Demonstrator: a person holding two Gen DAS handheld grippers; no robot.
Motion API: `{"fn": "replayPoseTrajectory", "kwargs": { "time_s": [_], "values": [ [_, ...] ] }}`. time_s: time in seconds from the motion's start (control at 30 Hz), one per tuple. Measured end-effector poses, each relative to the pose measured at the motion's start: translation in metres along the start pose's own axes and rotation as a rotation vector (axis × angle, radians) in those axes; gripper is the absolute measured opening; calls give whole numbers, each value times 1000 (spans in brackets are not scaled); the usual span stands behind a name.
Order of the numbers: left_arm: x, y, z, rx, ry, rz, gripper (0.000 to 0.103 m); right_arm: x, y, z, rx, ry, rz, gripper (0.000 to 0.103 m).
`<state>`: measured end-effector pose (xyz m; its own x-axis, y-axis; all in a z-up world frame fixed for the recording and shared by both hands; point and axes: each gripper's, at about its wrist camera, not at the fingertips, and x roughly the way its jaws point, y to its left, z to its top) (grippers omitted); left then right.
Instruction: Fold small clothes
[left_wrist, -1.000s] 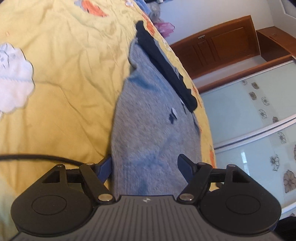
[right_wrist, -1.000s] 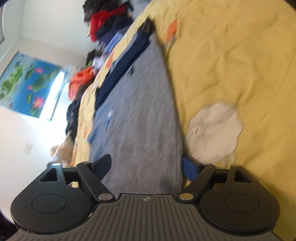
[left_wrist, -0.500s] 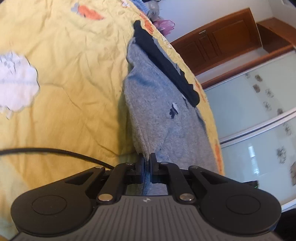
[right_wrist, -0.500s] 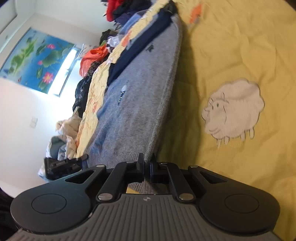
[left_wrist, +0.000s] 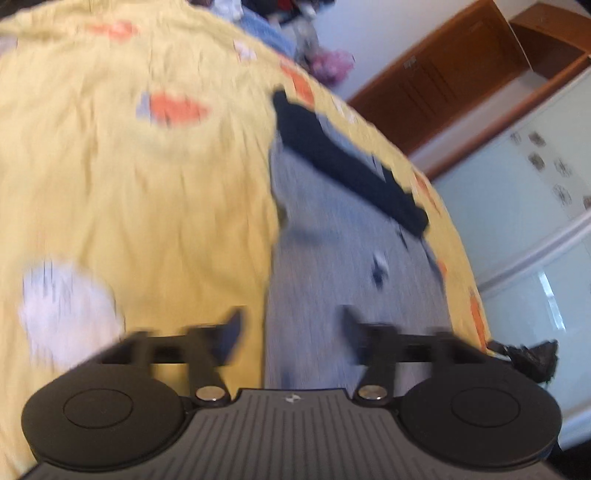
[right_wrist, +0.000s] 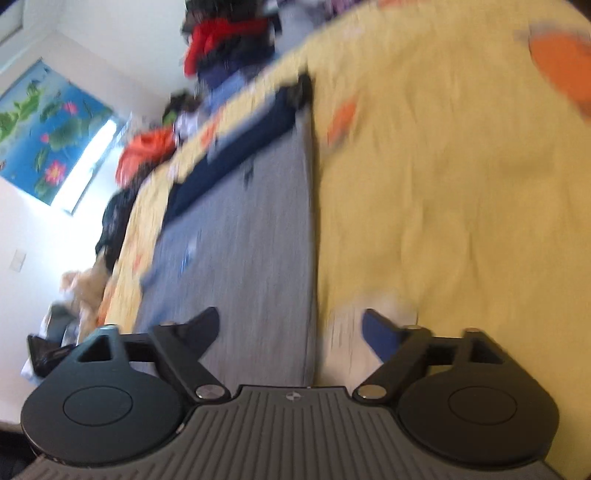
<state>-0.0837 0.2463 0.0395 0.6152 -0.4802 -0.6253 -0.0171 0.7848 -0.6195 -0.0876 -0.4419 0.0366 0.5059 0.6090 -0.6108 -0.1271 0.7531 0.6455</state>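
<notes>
A grey knit garment (left_wrist: 343, 258) with a dark navy band (left_wrist: 347, 170) along its far side lies flat on the yellow bedspread (left_wrist: 147, 184). My left gripper (left_wrist: 291, 325) is open, its fingers straddling the garment's near edge. In the right wrist view the same grey garment (right_wrist: 251, 240) stretches away with the navy band (right_wrist: 236, 147) on its left. My right gripper (right_wrist: 291, 328) is open over the garment's near edge, holding nothing. Both views are motion-blurred.
The bedspread (right_wrist: 443, 184) has orange prints and a white sheep patch (left_wrist: 62, 314). Piles of clothes (right_wrist: 221, 37) sit at the bed's far end. A wooden cabinet (left_wrist: 461, 74) and glass wardrobe doors (left_wrist: 535, 221) stand beyond the bed's edge.
Both grippers were shut on the garment's edge half a second ago; now both are open and the garment lies flat. Both cameras are moving.
</notes>
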Motion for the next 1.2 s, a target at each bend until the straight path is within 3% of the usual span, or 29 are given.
{"fn": "replayPoseTrajectory", "kwargs": {
  "time_s": [0.17, 0.3, 0.4, 0.43, 0.47, 0.5, 0.53, 0.7, 0.77, 0.87, 0.97, 1.0, 1.03, 1.07, 1.13, 1.2],
  "values": [
    [68, 4, 72, -43, -93, 46, 89, 70, 1, 83, -41, -63, 8, 85],
    [134, -4, 107, -6, -33, 105, 87, 133, 7, 130, -76, -43, -58, 83],
    [157, -20, 118, 92, -43, 140, 87, 163, 17, 142, -128, -36, -111, 82],
    [163, -25, 121, 117, -52, 157, 76, 167, 21, 140, -156, -37, -116, 71],
    [169, -28, 124, 143, -50, 178, 56, 168, 23, 139, -186, -49, -130, 58],
    [178, -31, 127, 173, -26, 225, 5, 174, 25, 140, -206, -30, -143, 14],
    [183, -33, 128, 201, -16, 245, 3, 178, 22, 140, -203, -8, -154, 14],
    [180, -49, 128, 344, -51, 323, 3, 164, 5, 138, -166, -73, -130, 13],
    [176, -42, 133, 331, -92, 356, 3, 161, -7, 137, -128, -94, -112, 12],
    [176, -27, 129, 273, -77, 322, 3, 161, -12, 134, -93, -106, -81, 12],
    [160, -28, 113, 240, -67, 283, 7, 154, -13, 129, -31, -97, -37, 33],
    [153, -26, 105, 216, -58, 262, 8, 149, -13, 126, -12, -91, -16, 49],
    [144, -24, 96, 194, -56, 246, 12, 141, -11, 120, 1, -92, 0, 62],
    [133, -22, 86, 175, -54, 235, 16, 133, -9, 112, 3, -96, 8, 68],
    [111, -19, 61, 146, -46, 183, 50, 116, -6, 93, -8, -89, 23, 76],
    [86, -18, 29, 114, -56, 118, 72, 101, -8, 68, 8, -46, 58, 75]
  ]
}}
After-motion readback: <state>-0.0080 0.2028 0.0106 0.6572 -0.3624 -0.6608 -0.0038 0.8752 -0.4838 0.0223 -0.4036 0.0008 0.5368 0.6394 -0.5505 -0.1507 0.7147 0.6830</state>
